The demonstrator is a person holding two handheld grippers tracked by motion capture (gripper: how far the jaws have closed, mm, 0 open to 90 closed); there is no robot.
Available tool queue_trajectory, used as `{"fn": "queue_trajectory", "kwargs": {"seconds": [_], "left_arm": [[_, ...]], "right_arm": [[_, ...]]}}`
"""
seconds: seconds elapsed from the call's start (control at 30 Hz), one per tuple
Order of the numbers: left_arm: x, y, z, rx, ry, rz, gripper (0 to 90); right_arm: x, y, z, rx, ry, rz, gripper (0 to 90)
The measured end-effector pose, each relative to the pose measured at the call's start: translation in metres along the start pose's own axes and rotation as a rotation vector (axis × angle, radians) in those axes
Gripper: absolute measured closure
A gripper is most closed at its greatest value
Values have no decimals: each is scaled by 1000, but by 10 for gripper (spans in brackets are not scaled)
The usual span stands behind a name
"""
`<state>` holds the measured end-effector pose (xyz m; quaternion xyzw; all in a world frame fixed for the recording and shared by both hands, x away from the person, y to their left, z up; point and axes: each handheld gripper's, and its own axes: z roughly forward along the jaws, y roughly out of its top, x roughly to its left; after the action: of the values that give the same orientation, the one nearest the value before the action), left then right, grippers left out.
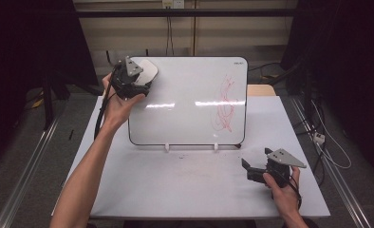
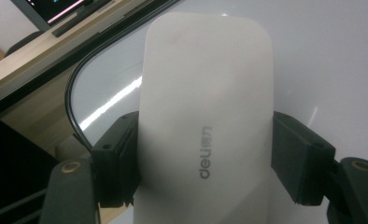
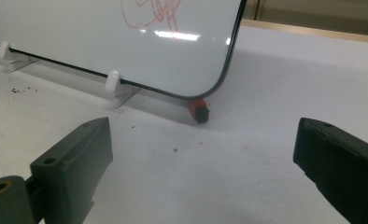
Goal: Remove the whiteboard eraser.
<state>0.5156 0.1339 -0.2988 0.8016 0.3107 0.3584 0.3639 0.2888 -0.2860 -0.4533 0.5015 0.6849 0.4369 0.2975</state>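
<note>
The left gripper (image 1: pixel 136 81) is clenched on the white eraser (image 2: pixel 205 121), both pads pressing its long sides; the eraser sits flat against the whiteboard (image 1: pixel 185 85) at the board's upper left corner in the high view. The red scribble (image 1: pixel 225 104) lies well apart, toward the right of the board. The right gripper (image 1: pixel 252 172) rests on the surface (image 1: pixel 175 180) at lower right, jaws released and empty. Recommended practice: keep the eraser face flat on the board, travel across to the scribble with even pressure, and overlap the strokes. The board leans on small clips (image 3: pixel 113 84); hard pushing may shift it.
</note>
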Motion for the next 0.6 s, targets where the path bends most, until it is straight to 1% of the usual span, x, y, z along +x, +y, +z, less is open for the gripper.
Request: {"fn": "queue_trajectory", "kwargs": {"seconds": [0.03,0.1,0.17,0.23,0.3,0.4,0.53,0.57,0.6], "left_arm": [[3,-1,-2,2,-17,-14,306],[4,-1,-2,-4,-18,-19,307],[5,-2,-2,-5,-24,-18,307],[6,-2,-2,-6,-35,-26,307],[7,-4,-3,-20,-51,-53,307],[6,-5,-4,-18,-59,-52,308],[5,-3,-10,-48,-67,-65,308],[5,-2,-13,-54,-63,-60,308],[5,-2,-13,-54,-63,-60,308]], "right_arm": [[0,0,0,1,1,-1,49],[1,0,1,1,2,-3,49],[1,0,1,2,3,-2,49],[0,0,1,3,2,3,49],[0,0,1,1,-1,6,48],[1,1,2,2,2,3,48],[0,1,3,2,1,6,48],[0,1,3,3,1,7,48],[0,1,3,3,1,7,48]]}}
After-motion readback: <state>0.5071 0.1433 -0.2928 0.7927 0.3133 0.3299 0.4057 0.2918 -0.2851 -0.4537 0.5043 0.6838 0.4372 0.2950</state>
